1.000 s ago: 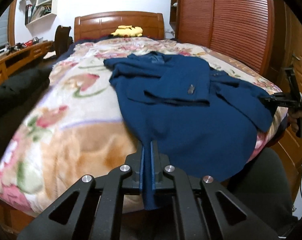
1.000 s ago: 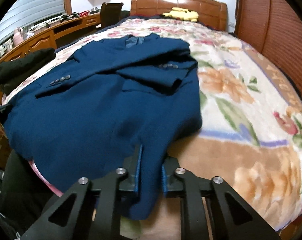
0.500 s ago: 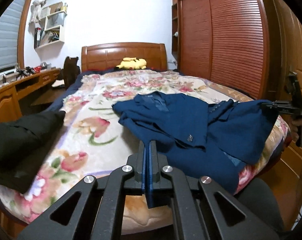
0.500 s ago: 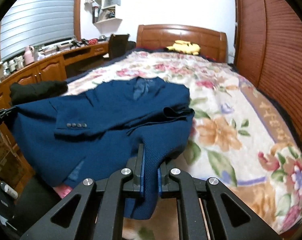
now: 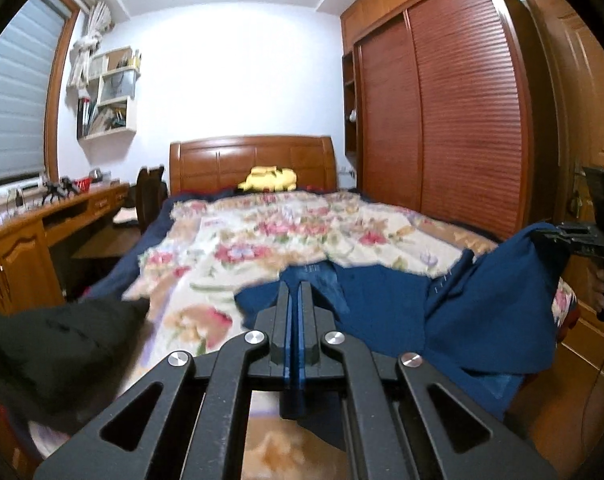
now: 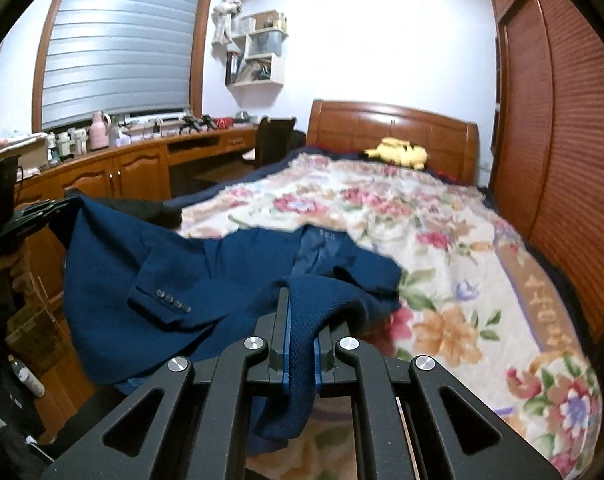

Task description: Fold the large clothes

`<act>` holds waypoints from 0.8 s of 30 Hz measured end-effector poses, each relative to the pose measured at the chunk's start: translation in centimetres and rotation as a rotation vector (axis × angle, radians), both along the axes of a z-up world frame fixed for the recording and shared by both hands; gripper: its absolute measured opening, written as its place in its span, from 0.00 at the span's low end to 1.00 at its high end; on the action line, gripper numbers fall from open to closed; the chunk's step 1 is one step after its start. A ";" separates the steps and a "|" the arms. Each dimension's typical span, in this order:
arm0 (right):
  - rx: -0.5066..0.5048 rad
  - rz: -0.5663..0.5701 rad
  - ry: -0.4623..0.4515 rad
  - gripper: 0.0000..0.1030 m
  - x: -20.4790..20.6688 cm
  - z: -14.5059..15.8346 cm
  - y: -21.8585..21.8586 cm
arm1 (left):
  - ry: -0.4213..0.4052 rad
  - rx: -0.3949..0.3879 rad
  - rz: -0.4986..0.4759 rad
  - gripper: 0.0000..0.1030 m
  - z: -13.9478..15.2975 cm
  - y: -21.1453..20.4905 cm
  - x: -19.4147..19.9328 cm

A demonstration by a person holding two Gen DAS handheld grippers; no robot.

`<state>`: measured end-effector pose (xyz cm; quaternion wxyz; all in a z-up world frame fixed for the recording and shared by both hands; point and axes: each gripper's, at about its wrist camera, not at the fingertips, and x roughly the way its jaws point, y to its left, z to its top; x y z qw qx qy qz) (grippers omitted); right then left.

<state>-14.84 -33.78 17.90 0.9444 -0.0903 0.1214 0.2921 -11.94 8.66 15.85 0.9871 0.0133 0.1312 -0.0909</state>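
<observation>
Navy jacket (image 6: 205,280) — cuff buttons (image 6: 173,302) in right view only, both tongs clamped

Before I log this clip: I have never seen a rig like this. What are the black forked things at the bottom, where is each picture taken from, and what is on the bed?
There is no robot here. A person holds a two-finger tool in each hand, and each carries a fisheye camera looking along its fingers. One picture is from the left tool, the other from the right tool; each also shows up at the edge of the other's picture. Both are shut on the hem of a navy suit jacket, held up off the floral blanket at the foot of the bed, with its collar end resting on the blanket. A yellow plush toy sits by the headboard, and a dark garment lies at the bed's left edge.
</observation>
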 end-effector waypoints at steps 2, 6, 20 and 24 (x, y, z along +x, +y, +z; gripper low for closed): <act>0.004 -0.005 -0.025 0.07 -0.5 0.7 -0.5 | -0.028 0.003 0.001 0.02 2.0 -0.1 -0.1; 0.030 0.002 -0.074 0.07 -2.0 2.6 -1.8 | -0.082 0.006 0.007 0.02 5.0 -0.1 -0.7; 0.066 -0.034 -0.097 0.07 0.9 3.1 -1.7 | -0.060 0.003 0.070 0.02 6.0 0.8 4.3; 0.040 -0.094 -0.007 0.07 7.2 0.2 0.3 | 0.060 0.009 0.119 0.02 1.7 1.6 10.3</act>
